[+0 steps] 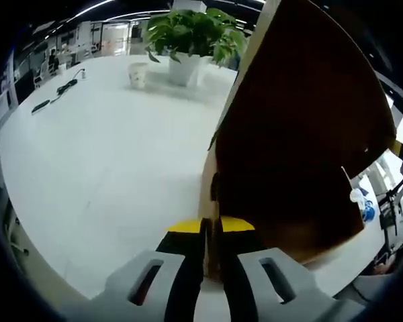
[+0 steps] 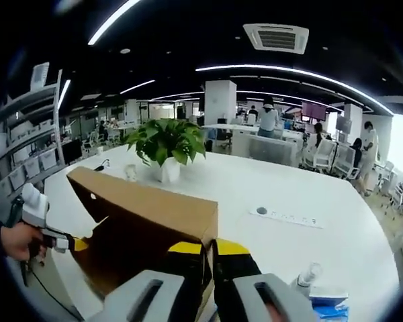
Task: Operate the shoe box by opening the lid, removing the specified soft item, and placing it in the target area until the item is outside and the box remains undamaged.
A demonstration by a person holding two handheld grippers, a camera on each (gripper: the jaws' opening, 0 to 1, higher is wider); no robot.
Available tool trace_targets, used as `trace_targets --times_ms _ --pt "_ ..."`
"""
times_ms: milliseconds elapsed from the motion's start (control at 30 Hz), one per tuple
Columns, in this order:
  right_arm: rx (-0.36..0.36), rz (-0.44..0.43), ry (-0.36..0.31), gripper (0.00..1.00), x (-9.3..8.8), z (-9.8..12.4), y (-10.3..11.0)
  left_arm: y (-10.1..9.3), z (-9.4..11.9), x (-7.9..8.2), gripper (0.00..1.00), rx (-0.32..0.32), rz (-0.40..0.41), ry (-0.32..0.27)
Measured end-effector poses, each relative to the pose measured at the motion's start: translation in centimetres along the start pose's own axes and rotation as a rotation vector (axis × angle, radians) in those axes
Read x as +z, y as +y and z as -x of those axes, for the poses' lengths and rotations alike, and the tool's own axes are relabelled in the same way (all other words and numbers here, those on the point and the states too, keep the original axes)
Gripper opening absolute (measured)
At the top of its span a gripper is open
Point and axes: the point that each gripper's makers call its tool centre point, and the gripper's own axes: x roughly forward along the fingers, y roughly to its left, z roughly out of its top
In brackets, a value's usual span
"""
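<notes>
White desk (image 1: 101,161) fills an open-plan office, with a potted plant (image 1: 191,37) and a paper cup (image 1: 138,74) at its far side. I see the shoe box (image 2: 144,225) lying on the desk with its long axis running from my left gripper (image 2: 70,245), held in a hand (image 2: 17,241) at the box's far end, toward my right gripper (image 2: 209,268) at the near corner. My right gripper is pinched narrow on the box's cardboard edge. My left gripper (image 1: 211,248) is likewise clamped narrow on the raised brown lid (image 1: 295,141), which stands steeply tilted.
</notes>
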Motion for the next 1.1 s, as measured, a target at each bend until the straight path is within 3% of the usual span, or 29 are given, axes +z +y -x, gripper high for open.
trace_targets --times_ms 400,433,667,1100 --pt "-0.01 0.011 -0.008 0.0 -2.4 1.2 0.5 0.0 -0.1 0.1 0.06 -0.037 0.012 -0.004" --pt "-0.014 0.011 0.002 0.0 -3.4 1.5 0.8 0.0 -0.1 0.1 0.07 -0.04 0.018 -0.004" --pt "-0.022 -0.004 0.023 0.0 -5.4 2.1 1.0 -0.3 0.0 -0.1 0.07 -0.079 0.03 -0.003" --pt "-0.023 -0.022 0.037 0.0 -6.8 2.4 1.1 -0.5 0.0 -0.2 0.08 -0.111 0.016 0.003"
